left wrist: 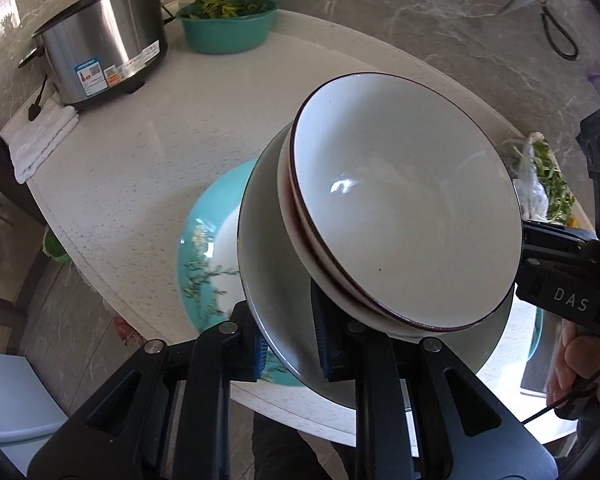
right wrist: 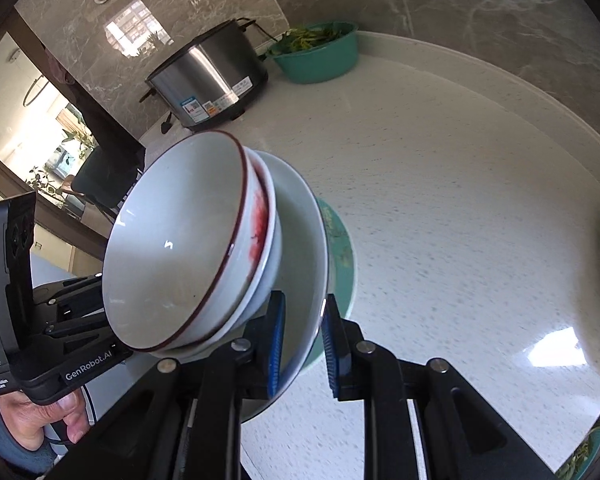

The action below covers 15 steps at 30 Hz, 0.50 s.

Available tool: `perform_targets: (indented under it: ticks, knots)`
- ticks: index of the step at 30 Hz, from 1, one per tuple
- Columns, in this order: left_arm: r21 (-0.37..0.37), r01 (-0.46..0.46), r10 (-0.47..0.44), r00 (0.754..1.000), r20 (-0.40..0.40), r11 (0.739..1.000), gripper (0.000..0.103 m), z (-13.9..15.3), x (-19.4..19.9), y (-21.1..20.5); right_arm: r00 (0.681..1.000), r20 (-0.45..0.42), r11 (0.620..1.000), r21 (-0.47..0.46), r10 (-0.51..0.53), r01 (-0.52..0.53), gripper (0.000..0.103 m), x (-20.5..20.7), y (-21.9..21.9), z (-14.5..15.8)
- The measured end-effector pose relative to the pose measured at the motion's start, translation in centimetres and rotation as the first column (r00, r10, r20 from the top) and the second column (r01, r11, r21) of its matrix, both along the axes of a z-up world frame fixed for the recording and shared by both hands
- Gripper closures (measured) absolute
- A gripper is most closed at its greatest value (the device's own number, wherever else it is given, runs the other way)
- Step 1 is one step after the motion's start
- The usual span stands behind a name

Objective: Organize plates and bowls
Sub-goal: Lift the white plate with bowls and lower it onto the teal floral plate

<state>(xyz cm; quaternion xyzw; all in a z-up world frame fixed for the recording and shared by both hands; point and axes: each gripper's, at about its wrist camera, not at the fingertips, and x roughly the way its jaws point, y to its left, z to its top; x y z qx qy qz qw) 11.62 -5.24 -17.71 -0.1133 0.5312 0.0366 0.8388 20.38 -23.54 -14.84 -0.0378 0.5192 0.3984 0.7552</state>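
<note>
A white plate carries two nested white bowls with dark red rims. My left gripper is shut on the plate's near rim. My right gripper is shut on the opposite rim of the same plate, with the bowls to its left. The stack is held tilted just above a teal flower-patterned plate lying on the white counter. The teal plate also shows in the right wrist view. A red stain marks the lower bowl.
A steel cooker and a teal basin of greens stand at the counter's back. A folded white towel lies left of the cooker. A bag of greens sits at right. Scissors hang on the marble wall.
</note>
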Motion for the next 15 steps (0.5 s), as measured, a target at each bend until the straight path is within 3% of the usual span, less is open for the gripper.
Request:
perform_targets:
  ticks: [15]
  knots:
    - [-0.018, 0.035, -0.036, 0.998, -0.059, 0.999, 0.086, -5.5, 1.8, 2.9, 0.997, -0.065, 0.998, -0.056, -0.030, 0.026, 0.083, 0.6, 2.7, -4.1]
